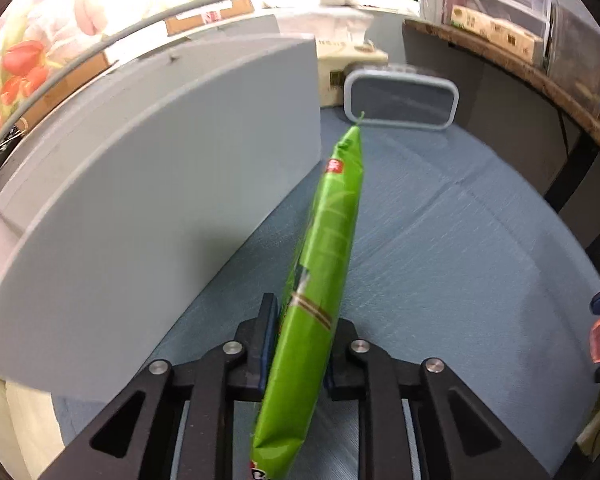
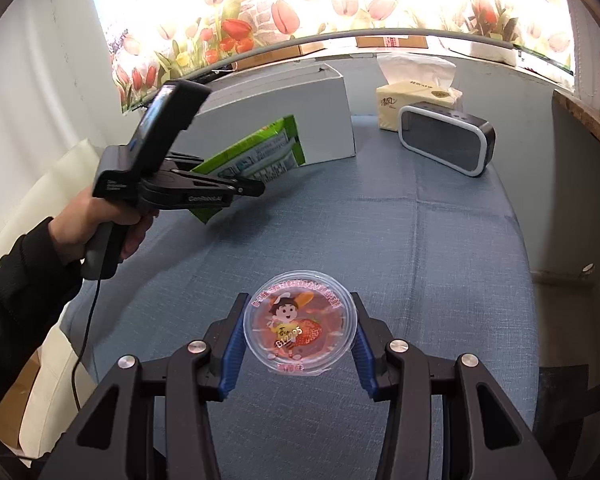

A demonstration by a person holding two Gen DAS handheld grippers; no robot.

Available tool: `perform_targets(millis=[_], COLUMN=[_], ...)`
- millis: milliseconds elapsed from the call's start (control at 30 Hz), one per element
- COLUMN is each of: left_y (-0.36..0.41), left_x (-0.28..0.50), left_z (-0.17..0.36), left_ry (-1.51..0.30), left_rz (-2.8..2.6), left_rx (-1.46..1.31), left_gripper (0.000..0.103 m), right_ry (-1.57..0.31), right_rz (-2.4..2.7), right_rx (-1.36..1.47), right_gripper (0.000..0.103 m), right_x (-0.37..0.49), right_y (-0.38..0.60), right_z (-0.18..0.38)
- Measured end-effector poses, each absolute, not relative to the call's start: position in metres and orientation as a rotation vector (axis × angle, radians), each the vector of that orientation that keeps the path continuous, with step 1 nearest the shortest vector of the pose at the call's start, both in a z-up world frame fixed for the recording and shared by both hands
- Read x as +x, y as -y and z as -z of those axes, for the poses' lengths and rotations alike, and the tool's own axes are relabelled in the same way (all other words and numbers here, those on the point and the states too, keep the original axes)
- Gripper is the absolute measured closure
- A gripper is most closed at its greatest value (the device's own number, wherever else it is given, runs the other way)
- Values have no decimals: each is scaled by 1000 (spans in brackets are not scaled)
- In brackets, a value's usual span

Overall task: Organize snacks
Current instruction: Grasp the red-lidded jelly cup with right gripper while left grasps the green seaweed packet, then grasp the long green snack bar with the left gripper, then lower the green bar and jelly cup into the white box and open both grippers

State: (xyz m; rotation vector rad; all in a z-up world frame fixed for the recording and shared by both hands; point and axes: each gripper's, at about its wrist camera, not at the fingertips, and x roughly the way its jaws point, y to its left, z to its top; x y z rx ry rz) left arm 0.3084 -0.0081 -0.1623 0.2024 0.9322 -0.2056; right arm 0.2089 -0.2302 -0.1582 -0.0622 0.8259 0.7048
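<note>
1. On the blue-cloth counter (image 2: 440, 240), right gripper (image 2: 298, 334) brackets a round jelly cup (image 2: 300, 326); blue pads touch its rim on both sides, clamped on it. Cup lid shows a cartoon figure and strawberry.
2. Left gripper (image 1: 300, 344) clenched on a green snack bag (image 1: 324, 240); bag held edge-on, clear of the cloth, its far tip pointing toward the speaker (image 1: 400, 98).
3. From the right wrist view: a hand (image 2: 96, 224) in a dark sleeve grips the left gripper's handle; bag's printed back faces the camera.
4. White box (image 2: 300, 120) stands just beyond the bag, open-topped.
5. Tissue pack (image 2: 416, 100) sits behind the speaker, at the counter's far edge.
</note>
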Motion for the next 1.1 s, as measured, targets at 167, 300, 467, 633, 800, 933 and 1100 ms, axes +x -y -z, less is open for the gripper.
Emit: perform_targets(millis=[167, 300, 467, 633, 800, 933, 1100], left_y=[7, 9, 14, -3, -32, -55, -82], left_x=[285, 257, 226, 204, 207, 222, 257], left_z=[139, 117, 90, 58, 33, 26, 24], left_ry=[-889, -835, -760, -671, -629, -616, -634], left_rz=[200, 181, 138, 88, 36, -6, -20], left_rx=[150, 116, 46, -33, -110, -145, -177], left_gripper=[83, 83, 83, 83, 82, 82, 82], right_ry=[-797, -765, -713, -656, -600, -580, -601], right_rz=[-713, -714, -704, -716, -749, -780, -779], right_rx=[-58, -40, -44, -81, -131, -148, -133], right_gripper=[53, 53, 53, 53, 52, 52, 52], right_x=[200, 193, 190, 201, 228, 262, 318], right_y=[228, 228, 220, 196, 157, 122, 82], right_z=[148, 137, 118, 91, 61, 42, 27])
